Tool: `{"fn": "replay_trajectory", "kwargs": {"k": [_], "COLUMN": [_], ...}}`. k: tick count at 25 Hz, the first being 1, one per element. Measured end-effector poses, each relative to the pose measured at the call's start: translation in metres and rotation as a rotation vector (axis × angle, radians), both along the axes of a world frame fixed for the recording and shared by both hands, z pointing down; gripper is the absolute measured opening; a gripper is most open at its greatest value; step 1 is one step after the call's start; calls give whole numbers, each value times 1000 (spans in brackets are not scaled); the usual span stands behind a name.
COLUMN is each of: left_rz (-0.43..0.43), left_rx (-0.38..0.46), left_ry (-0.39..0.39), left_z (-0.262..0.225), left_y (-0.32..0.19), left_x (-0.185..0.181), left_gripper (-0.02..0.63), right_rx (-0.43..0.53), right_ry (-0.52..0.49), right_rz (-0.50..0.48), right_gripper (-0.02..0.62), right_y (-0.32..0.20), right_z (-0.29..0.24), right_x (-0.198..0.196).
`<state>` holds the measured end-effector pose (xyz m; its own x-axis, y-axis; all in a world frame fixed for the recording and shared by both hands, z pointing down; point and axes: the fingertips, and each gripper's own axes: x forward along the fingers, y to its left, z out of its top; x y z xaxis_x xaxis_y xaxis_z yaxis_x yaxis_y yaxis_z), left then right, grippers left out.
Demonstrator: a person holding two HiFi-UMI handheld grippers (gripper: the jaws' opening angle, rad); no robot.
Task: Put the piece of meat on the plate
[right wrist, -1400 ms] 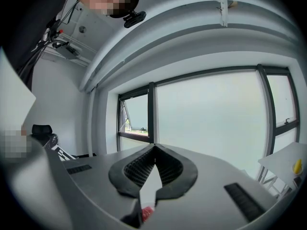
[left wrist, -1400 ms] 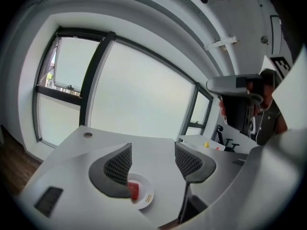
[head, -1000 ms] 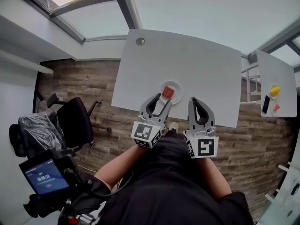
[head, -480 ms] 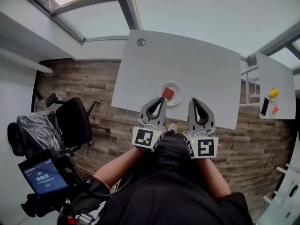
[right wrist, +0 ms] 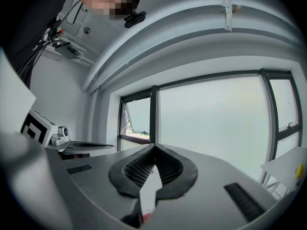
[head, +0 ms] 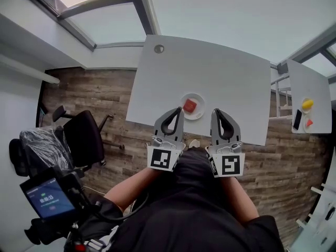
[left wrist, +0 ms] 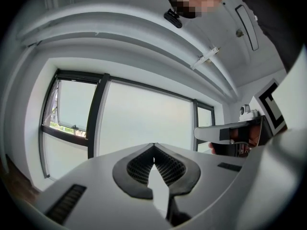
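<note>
The red piece of meat [head: 190,106] lies on the small white plate [head: 201,109] near the front edge of the white table [head: 220,72]. My left gripper [head: 179,109] hovers just in front of the plate's left side; its jaws have just been closing and are now shut with nothing between them [left wrist: 153,145]. My right gripper [head: 215,111] is held level to the right of the plate, also shut and empty [right wrist: 154,146]. Each gripper view looks out at the windows, not at the plate.
A second white table [head: 310,85] at the right carries a yellow object [head: 307,103], a small red object [head: 310,121] and a dark phone [head: 297,117]. A black office chair [head: 84,135] stands on the wood floor at the left.
The left gripper's jaws stood open at the meat on the plate, then shut empty. That gripper has drawn back toward me and risen; the meat stays on the plate. The right gripper kept still.
</note>
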<state>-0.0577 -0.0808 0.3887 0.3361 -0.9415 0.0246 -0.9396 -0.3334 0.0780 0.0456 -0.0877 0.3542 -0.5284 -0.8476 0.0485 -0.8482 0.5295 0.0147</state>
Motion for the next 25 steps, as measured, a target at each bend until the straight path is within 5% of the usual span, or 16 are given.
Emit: {"fn": "replay_trajectory", "kwargs": {"k": [25], "left_rz": [-15], "left_rx": [-8], "left_ry": [10], "left_z": [0], "left_y": [-1], "left_x": [-9], "left_gripper": [6], "right_rx": [-8], "right_ry": [49], "right_rz": [-27], "right_gripper": [5], "right_y": [-3], "right_z": [8], "right_x": [-14]}}
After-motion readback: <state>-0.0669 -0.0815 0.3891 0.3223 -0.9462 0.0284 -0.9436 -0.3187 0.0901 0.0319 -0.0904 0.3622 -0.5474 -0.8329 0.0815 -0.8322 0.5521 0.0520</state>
